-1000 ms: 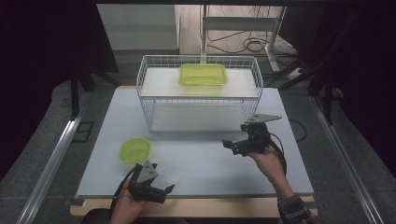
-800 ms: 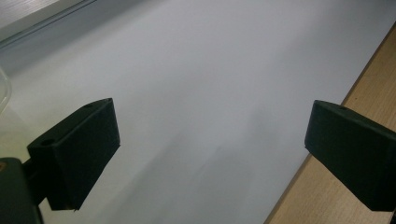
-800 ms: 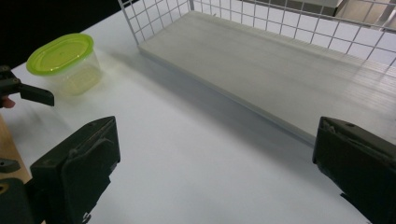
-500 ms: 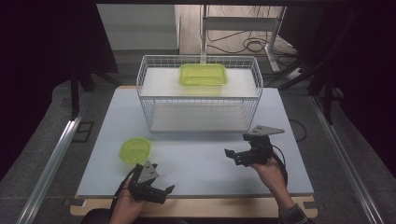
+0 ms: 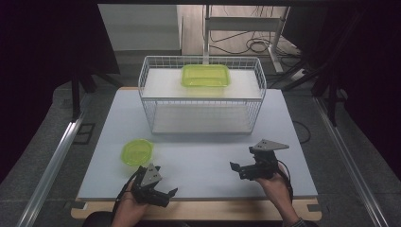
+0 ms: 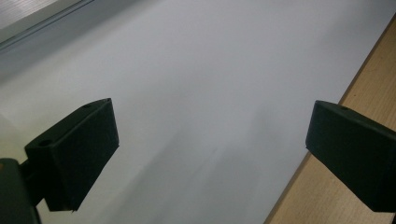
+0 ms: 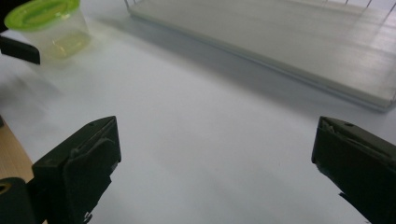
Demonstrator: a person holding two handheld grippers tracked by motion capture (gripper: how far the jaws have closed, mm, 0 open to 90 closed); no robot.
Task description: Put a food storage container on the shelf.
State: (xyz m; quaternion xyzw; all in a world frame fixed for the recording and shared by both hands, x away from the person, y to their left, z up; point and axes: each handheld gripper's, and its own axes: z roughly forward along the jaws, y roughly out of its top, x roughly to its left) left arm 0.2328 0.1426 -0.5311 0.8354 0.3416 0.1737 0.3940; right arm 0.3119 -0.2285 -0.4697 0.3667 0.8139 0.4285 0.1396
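Jaws wide on left gripper (image 5: 169, 192) and right gripper (image 5: 235, 168), holding nothing. Risk: tipping light cup (image 5: 137, 152) through off-centre approach.

High view: set above the near edge, aimed forward and down | gripper views: carried low, close over the white table top (image 5: 198, 156) | shared: lidded green cup (image 5: 137, 152) (image 7: 49, 28), wire basket (image 5: 151, 101).

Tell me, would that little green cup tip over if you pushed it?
Probably it would slide first: the cup looks squat and wide, sitting flat on the table. It seems thin, clear plastic with a lid, so likely light and a bit slippery to grab.
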